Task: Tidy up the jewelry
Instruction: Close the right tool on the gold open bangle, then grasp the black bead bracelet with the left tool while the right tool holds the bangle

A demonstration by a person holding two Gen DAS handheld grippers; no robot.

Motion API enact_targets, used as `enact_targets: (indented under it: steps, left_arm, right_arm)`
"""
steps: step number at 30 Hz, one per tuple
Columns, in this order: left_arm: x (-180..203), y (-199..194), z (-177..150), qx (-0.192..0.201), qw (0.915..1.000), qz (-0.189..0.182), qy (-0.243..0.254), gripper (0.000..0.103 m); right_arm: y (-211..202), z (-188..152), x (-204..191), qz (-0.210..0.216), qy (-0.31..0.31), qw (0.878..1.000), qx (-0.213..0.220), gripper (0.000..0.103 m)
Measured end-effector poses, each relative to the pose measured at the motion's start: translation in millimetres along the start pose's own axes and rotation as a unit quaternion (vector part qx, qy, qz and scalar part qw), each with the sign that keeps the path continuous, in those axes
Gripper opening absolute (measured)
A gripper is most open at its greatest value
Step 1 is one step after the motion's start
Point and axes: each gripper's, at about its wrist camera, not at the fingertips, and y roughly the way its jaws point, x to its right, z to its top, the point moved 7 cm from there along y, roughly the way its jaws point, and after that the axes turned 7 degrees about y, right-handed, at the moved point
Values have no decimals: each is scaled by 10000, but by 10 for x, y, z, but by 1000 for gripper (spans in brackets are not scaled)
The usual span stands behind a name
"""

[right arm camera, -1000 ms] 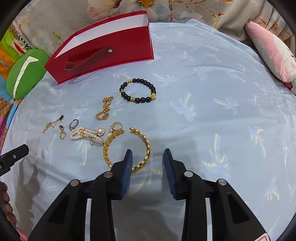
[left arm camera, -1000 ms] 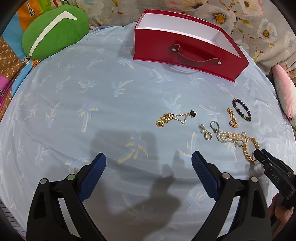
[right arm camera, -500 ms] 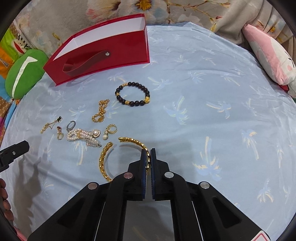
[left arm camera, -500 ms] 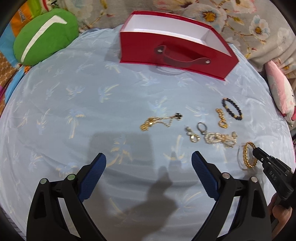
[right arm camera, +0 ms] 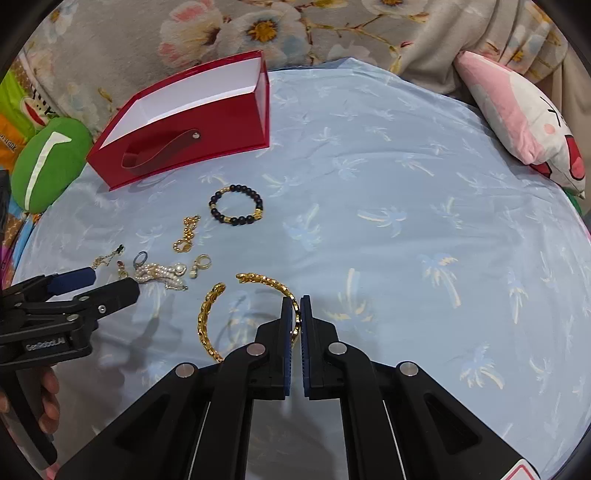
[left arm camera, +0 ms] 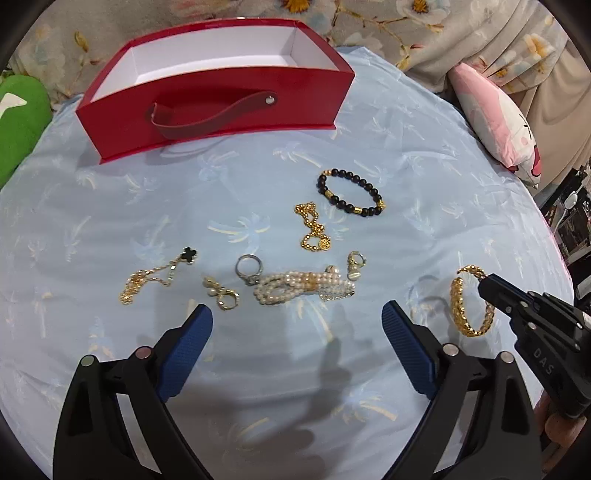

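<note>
My right gripper (right arm camera: pixel 295 306) is shut on a gold chain bangle (right arm camera: pixel 207 321) and holds it just above the blue cloth; it shows in the left wrist view (left arm camera: pixel 460 302) too. My left gripper (left arm camera: pixel 297 317) is open and empty, just in front of the pearl bracelet (left arm camera: pixel 303 286). Around it lie a silver ring (left arm camera: pixel 249 267), earrings (left arm camera: pixel 221 293), a gold necklace with a black clover (left arm camera: pixel 155 275), a gold chain (left arm camera: pixel 314 229) and a black bead bracelet (left arm camera: pixel 351 192). The open red box (left arm camera: pixel 214 99) stands behind, empty.
A green cushion (right arm camera: pixel 48 166) lies at the far left and a pink cushion (right arm camera: pixel 517 122) at the far right, both at the edge of the round cloth-covered table (right arm camera: pixel 406 221). Floral fabric (right arm camera: pixel 221 29) lies behind the box.
My right gripper closed on the gold bangle and lifted it, pulling it away from the pearl bracelet. My left gripper moved right and forward toward the jewelry, staying open.
</note>
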Motion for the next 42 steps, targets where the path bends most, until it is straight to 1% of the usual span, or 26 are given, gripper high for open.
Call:
enact_targets:
  steps: [3,9,10,11,13,15,18,19,23,24,26,28,29,31,32,34,35,37,38,39,41,42]
  left_arm:
    - [-86,45,-3,-62,9998,61,-189,86]
    - [-661,-22,-49,-43,9952,438,-869,86]
    - [-783,-32,-43,-43,9935,582,-974,86]
    - [-853,-40,-24,-38,9925,664,-1021,86]
    - [-911,-53,79,2,9920,709,-1045,86]
    - [-840,-69,224,79,9935,647,-933,86]
    - [-558,-6,512,168,9970,551,-509,86]
    - [-422,61,632,170,9983,441,-340,86]
    - [-51,353,889,59,9993,376,54,85]
    - [4,419,910,13,9994,346,96,80]
    - [153,606,958,-176,9995,182,182,74]
    - [230,752,976,-295,9990,235,238,69]
    - [263,826,978,-367,9986,256,283,62]
    - [285,918,945,-484,9981,262,282,55]
    - [302,968,933,-542,9979,230,262,48]
    - [328,998,936,-473,9974,408,364,42]
    - [345,1002,940,-438,9968,507,447,37]
    - [352,1009,946,-363,9962,600,518,24]
    - [344,1007,949,-344,9962,620,503,9]
    - [319,1004,957,-350,9966,584,460,7]
    - [296,984,947,-363,9977,453,347,7]
    - [275,955,953,-351,9978,460,308,7]
  right_arm:
    - [-8,3,67,-6,68,10000,0,3]
    - [8,-8,97,28,92,10000,-24,3]
    - [18,-5,91,35,83,10000,-29,3]
    - [26,-4,79,48,80,10000,-35,3]
    - [38,-1,58,76,65,9999,-46,3]
    - [44,2,41,89,57,9999,-48,3]
    - [43,0,29,108,78,9999,-50,3]
    - [43,-2,32,107,81,9999,-51,3]
    - [37,-15,73,87,123,9999,-70,3]
    - [34,-18,91,72,136,9999,-72,3]
    - [30,-21,126,52,166,9998,-76,3]
    - [28,-20,154,42,181,9998,-77,3]
    - [27,-18,164,37,187,9998,-75,3]
    - [28,-11,182,46,206,9998,-70,3]
    - [30,-10,187,48,210,9997,-71,3]
    - [37,-7,193,49,211,9997,-79,3]
    - [43,-6,197,48,215,9997,-84,3]
    - [45,-4,204,58,226,9997,-90,3]
    - [47,1,208,54,223,9997,-89,3]
    - [51,4,209,47,223,9997,-87,3]
    - [57,6,209,54,232,9997,-93,3]
    - [57,11,211,42,227,9997,-86,3]
